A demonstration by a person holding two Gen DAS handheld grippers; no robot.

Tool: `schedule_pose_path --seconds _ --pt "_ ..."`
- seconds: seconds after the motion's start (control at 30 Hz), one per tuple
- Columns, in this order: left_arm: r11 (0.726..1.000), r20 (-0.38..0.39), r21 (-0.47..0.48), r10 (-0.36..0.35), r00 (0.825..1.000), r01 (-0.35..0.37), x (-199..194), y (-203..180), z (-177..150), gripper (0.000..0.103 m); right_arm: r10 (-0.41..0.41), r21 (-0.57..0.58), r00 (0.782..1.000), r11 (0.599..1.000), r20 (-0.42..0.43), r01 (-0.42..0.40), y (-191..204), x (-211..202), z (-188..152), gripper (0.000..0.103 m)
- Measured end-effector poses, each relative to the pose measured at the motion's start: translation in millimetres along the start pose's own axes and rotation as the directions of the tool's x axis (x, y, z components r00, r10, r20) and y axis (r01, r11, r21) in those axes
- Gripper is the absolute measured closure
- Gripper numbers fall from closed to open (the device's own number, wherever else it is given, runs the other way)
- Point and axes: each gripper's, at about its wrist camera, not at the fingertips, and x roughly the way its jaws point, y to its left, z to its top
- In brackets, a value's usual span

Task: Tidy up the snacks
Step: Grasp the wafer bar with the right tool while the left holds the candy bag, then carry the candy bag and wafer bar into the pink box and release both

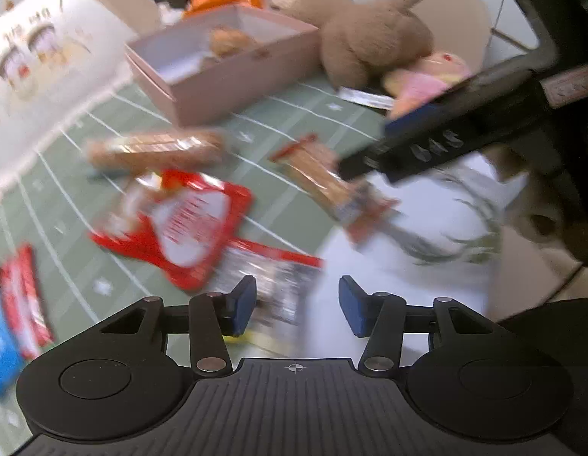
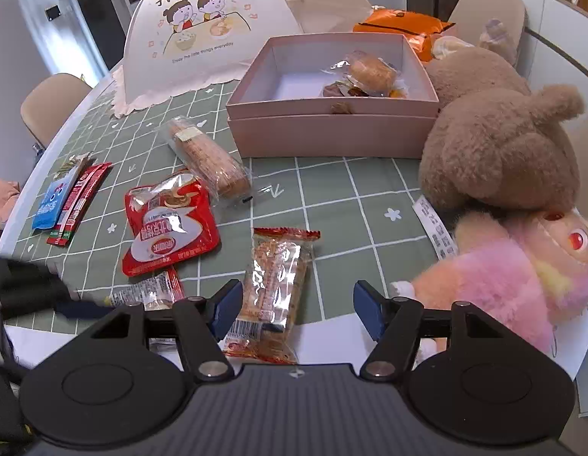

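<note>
An open pink box [image 2: 332,133] at the back of the green checked tablecloth holds wrapped pastries [image 2: 370,72]. In front of it lie a long wrapped bread [image 2: 210,155], a red packet [image 2: 168,224], a small red-ended packet [image 2: 149,292] and an orange cracker packet [image 2: 274,292]. My right gripper [image 2: 297,311] is open above the cracker packet, which lies beside its left pad, untouched. In the blurred left wrist view, my left gripper [image 1: 297,304] is open over the small packet [image 1: 274,285], its pads apart from it. The red packet [image 1: 187,224] lies just beyond.
A brown plush bear [image 2: 495,152] and a pink plush [image 2: 522,277] crowd the right side. A white domed food cover [image 2: 202,30] and an orange bag [image 2: 404,26] stand behind the box. A blue packet [image 2: 52,201] and red sticks [image 2: 81,201] lie at the left edge.
</note>
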Motion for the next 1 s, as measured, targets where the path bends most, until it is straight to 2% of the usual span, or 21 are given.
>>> schedule_pose_path --seconds 0.07,0.13,0.2,0.33,0.4,0.5,0.67,0.7,0.8,0.83,0.9,1.0 --pt "1.000 -0.032 0.012 0.027 0.999 -0.026 5.8 6.4 3.6 0.051 0.002 0.013 1.000 1.000 -0.008 -0.002 -2.6 1.2 -1.1 0.037" --pt "1.000 -0.068 -0.004 0.005 0.998 -0.005 16.4 14.5 7.1 0.047 0.003 0.021 1.000 1.000 -0.016 -0.003 -4.7 2.7 -2.2 0.037" --pt "1.000 -0.066 -0.025 0.007 0.998 -0.008 22.2 21.4 9.3 0.045 0.001 0.016 1.000 1.000 -0.017 -0.001 -4.7 2.7 -3.2 0.037" --pt "0.994 -0.072 -0.109 -0.006 0.997 -0.002 33.1 32.8 13.6 0.042 -0.015 -0.052 1.000 0.999 0.000 0.015 1.2 1.0 -3.4 0.037" --pt "0.992 -0.071 -0.125 -0.019 0.997 0.010 36.5 36.2 11.8 0.040 -0.036 -0.104 0.999 0.994 0.016 0.038 8.0 2.6 -2.6 0.033" --pt "0.991 -0.075 -0.136 -0.022 0.997 0.012 36.9 37.8 12.4 0.042 -0.064 -0.140 0.997 0.988 0.035 0.068 16.7 11.2 -0.1 0.031" --pt "0.979 -0.100 -0.204 -0.031 0.995 0.010 35.7 39.1 14.4 0.042 0.015 -0.080 1.000 0.997 -0.027 -0.017 15.9 35.5 10.8 0.031" --pt "0.977 -0.101 -0.212 -0.028 0.995 0.006 35.5 38.7 14.3 0.042 0.022 -0.079 0.999 0.997 -0.033 -0.024 16.4 40.5 12.6 0.032" --pt "0.979 -0.102 -0.206 -0.013 0.995 -0.008 35.6 35.4 14.6 0.042 -0.004 -0.128 0.999 0.992 -0.046 -0.001 24.4 49.7 13.5 0.059" --pt "0.979 -0.101 -0.205 -0.011 0.995 -0.010 35.5 35.1 14.3 0.042 -0.016 -0.171 0.999 0.985 -0.043 0.009 29.1 49.2 12.5 0.063" --pt "0.978 -0.098 -0.207 -0.009 0.995 -0.011 34.9 35.6 13.7 0.042 -0.004 -0.203 0.999 0.979 -0.043 -0.005 32.8 44.1 11.6 0.067" --pt "0.978 -0.095 -0.208 -0.007 0.995 -0.013 34.9 35.7 12.8 0.042 0.040 -0.168 0.999 0.985 -0.027 -0.044 25.5 25.6 17.2 0.068"
